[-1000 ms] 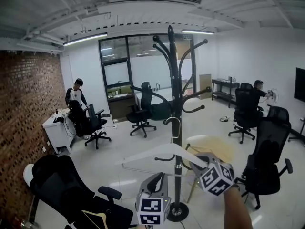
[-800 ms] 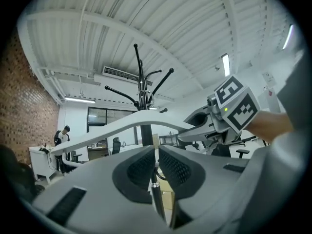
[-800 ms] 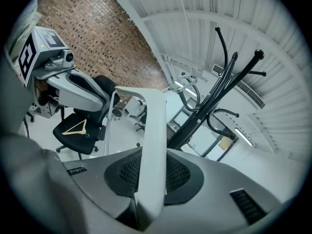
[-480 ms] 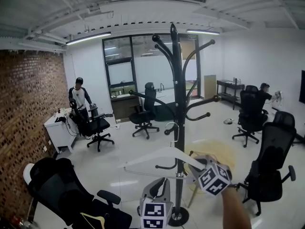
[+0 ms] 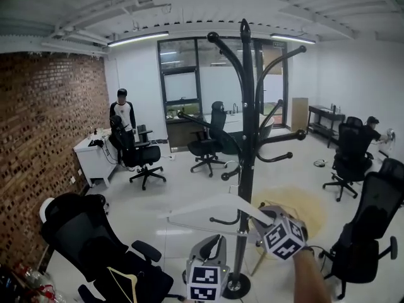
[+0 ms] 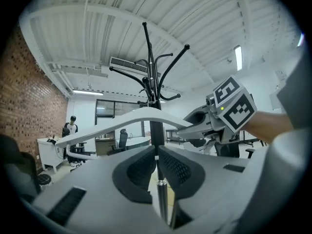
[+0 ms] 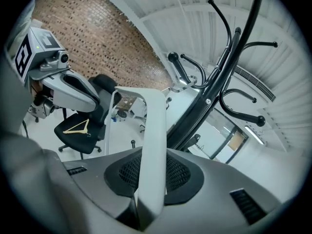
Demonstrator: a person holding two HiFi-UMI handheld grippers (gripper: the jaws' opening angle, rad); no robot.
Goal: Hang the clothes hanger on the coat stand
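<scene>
A tall black coat stand (image 5: 245, 137) with curved arms rises in the middle of the head view. My right gripper (image 5: 255, 217) is shut on one arm of a white clothes hanger (image 5: 211, 211). The hanger lies nearly level, and its metal hook (image 5: 235, 170) stands just left of the stand's pole, below the arms. The right gripper view shows the white hanger arm (image 7: 152, 145) pinched between the pads. My left gripper (image 5: 217, 240) hovers just under the hanger, jaws shut and holding nothing. In the left gripper view the hanger (image 6: 122, 121) crosses above them.
A black office chair (image 5: 95, 245) at the lower left carries a wooden hanger (image 5: 123, 280). More black chairs stand at the right (image 5: 372, 219) and at the back. A person (image 5: 123, 128) stands by a white desk near the brick wall. A yellow round table (image 5: 297, 204) sits behind the stand.
The coat stand has grown larger and nearer in the head view. Both grippers and the white hanger have come closer to its pole.
</scene>
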